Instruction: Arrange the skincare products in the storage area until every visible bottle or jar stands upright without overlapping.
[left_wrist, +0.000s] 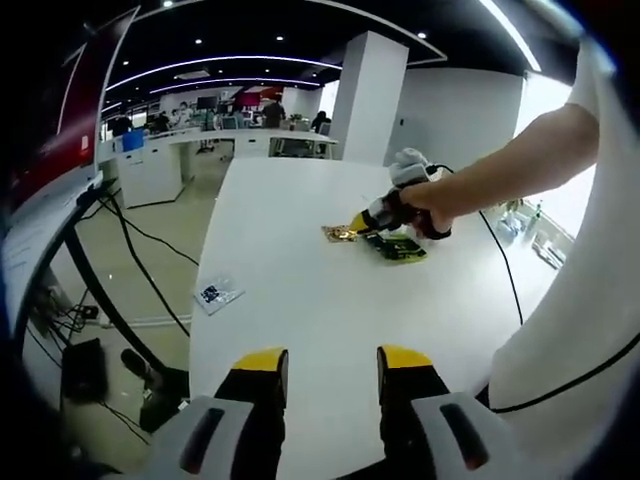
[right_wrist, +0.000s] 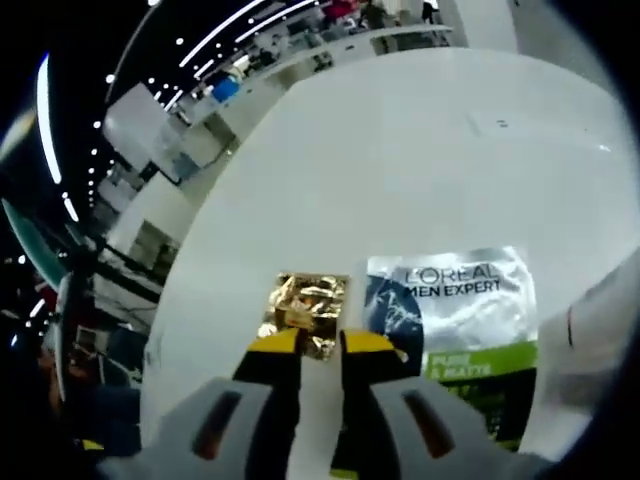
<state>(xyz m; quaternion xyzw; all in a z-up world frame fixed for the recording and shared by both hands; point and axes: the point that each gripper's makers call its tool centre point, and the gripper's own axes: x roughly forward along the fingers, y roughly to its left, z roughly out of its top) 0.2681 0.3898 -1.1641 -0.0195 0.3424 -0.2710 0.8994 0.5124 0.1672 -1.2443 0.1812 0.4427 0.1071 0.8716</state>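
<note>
A crumpled gold foil sachet (right_wrist: 305, 303) lies flat on the white table (right_wrist: 400, 150). Right beside it lies a L'Oreal Men Expert packet (right_wrist: 462, 312), silver, blue and green. My right gripper (right_wrist: 321, 345) has its yellow tips at the sachet's near edge, jaws narrowed with a small gap and the sachet's corner in that gap. In the left gripper view a hand holds that right gripper (left_wrist: 360, 222) at the gold sachet (left_wrist: 338, 233), with the green packet (left_wrist: 405, 247) under it. My left gripper (left_wrist: 333, 362) stands open over the near table, nothing between its jaws.
A small blue-printed sachet (left_wrist: 215, 294) lies near the table's left edge. A black cable (left_wrist: 505, 275) runs over the table's right side. Past the left edge are floor cables and dark gear (left_wrist: 85, 365). Desks and people stand far back.
</note>
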